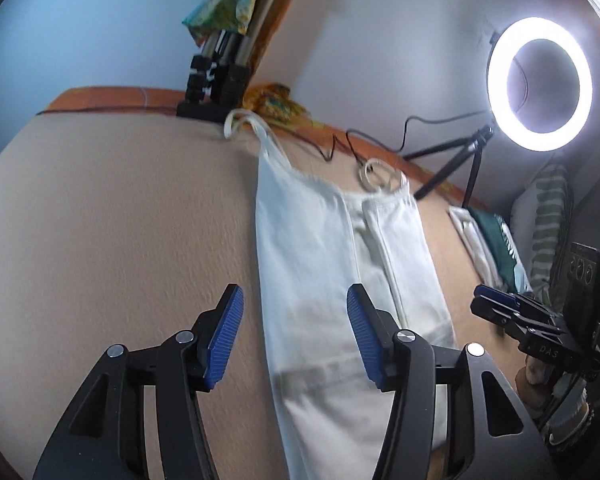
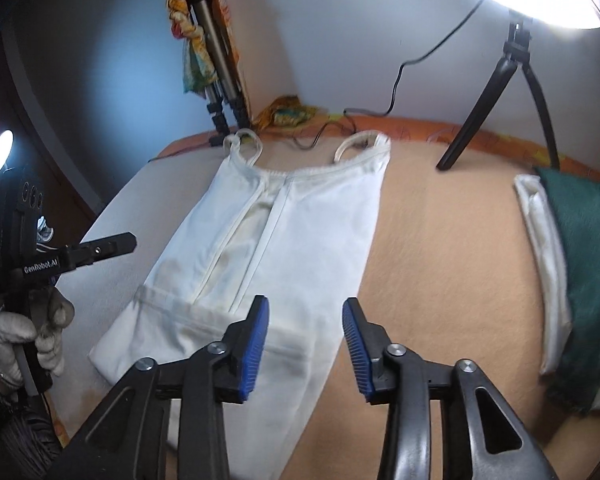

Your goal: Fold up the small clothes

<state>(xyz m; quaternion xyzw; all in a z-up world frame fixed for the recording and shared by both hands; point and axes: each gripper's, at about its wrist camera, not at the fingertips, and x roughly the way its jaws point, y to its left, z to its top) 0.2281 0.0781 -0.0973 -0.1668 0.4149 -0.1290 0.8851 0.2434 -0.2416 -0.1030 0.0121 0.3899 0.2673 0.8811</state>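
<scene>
Nearest, the left gripper (image 1: 295,334) hovered with its blue-padded tongs spread apart, gripping nothing, above the lower part of a white camisole (image 1: 332,248). The right gripper (image 2: 305,346) hung likewise with tongs apart and empty, over the camisole's hem edge. The camisole lay flat on a beige bed surface (image 2: 440,248), both sides folded inward to meet along the middle, its thin straps (image 2: 242,140) pointing toward the far edge. To the right sat a stack of folded clothes (image 2: 572,248), white beneath dark green. Farther back stood a lit ring light (image 1: 540,84) on a black tripod (image 2: 496,92), its cable trailing, and a folded tripod draped with a patterned cloth (image 2: 188,40) against the wall.
</scene>
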